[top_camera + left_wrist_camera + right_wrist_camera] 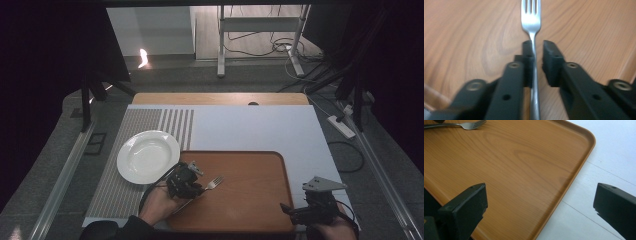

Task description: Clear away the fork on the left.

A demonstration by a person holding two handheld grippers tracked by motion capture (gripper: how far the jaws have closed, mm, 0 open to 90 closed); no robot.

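Note:
A metal fork (214, 183) lies on the wooden tray (250, 167), tines toward the far right. My left gripper (197, 189) is low over the tray's left part, with the fork's handle (532, 45) between its jaws. The jaws stand only slightly apart: the handle rests against the left one and a thin gap shows at the right one. My right gripper (287, 210) hovers at the tray's near right corner, wide open with nothing in it. In the right gripper view (540, 195) the fork (469, 125) lies far off on the tray (524, 170).
A white plate (148, 156) sits left of the tray on the striped part of a pale mat (250, 125). The wooden table edge (220, 98) runs behind the mat. A power strip (341, 126) and cables lie on the floor to the right.

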